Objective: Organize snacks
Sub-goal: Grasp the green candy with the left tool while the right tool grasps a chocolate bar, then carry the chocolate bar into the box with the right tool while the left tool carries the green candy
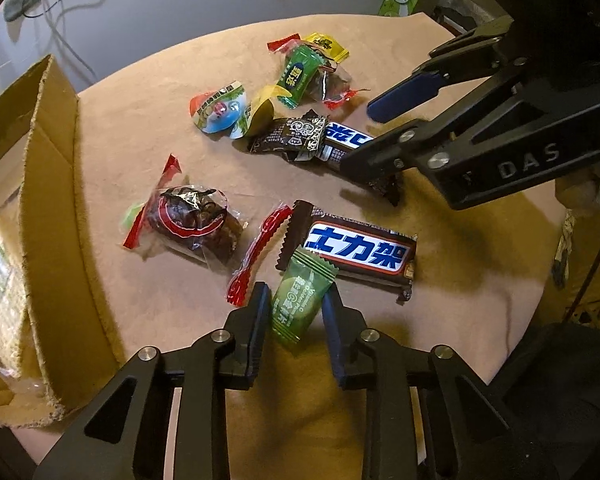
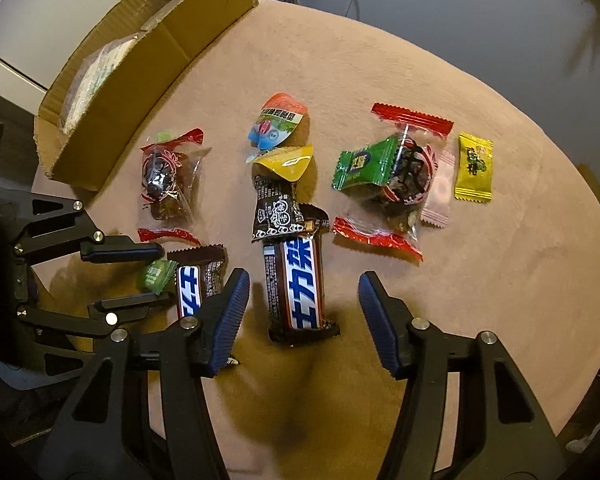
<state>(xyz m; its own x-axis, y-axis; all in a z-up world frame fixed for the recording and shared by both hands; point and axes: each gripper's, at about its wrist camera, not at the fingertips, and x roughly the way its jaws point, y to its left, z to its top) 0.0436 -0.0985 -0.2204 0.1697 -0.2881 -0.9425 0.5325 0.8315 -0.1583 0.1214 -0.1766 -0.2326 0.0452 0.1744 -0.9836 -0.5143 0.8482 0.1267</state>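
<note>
Found the left gripper (image 1: pixel 296 314) narrowed about a green candy (image 1: pixel 296 304) marked "Vitamin C", pads seemingly pressed on its sides, though contact was hard to confirm. Lay on the tan cloth (image 1: pixel 148 112) against a brown bar (image 1: pixel 356 252) lettered "士力架", near the cardboard box (image 1: pixel 56 184). Caught the right gripper (image 2: pixel 304 320), stamped "DAS", about half open astride a second "士力架" bar (image 2: pixel 300 292), pads clear of the wrapper.
</note>
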